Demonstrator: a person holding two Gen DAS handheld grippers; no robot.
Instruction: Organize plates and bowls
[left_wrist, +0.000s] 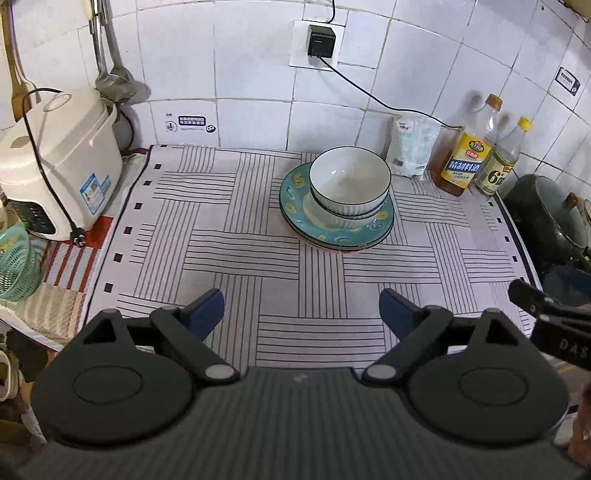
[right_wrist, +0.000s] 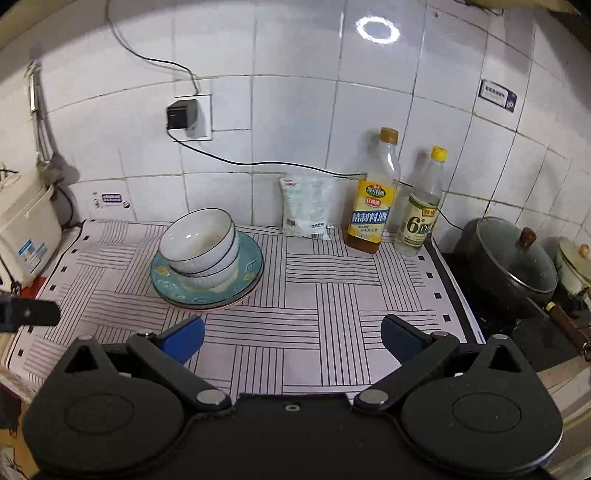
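White ribbed bowls (left_wrist: 349, 182) are nested in a stack on stacked teal patterned plates (left_wrist: 295, 206) at the back middle of the striped mat (left_wrist: 229, 258). The same bowls (right_wrist: 199, 243) and plates (right_wrist: 251, 266) show in the right wrist view. My left gripper (left_wrist: 301, 312) is open and empty, well in front of the stack. My right gripper (right_wrist: 292, 338) is open and empty, in front of and to the right of the stack. Part of the right gripper (left_wrist: 550, 314) shows at the left view's right edge.
A rice cooker (left_wrist: 55, 162) stands at the left with a green basket (left_wrist: 14, 258) in front of it. A white bag (right_wrist: 304, 206) and two bottles (right_wrist: 373, 195) (right_wrist: 421, 206) line the back wall. A lidded dark pot (right_wrist: 513, 262) sits on the stove at the right.
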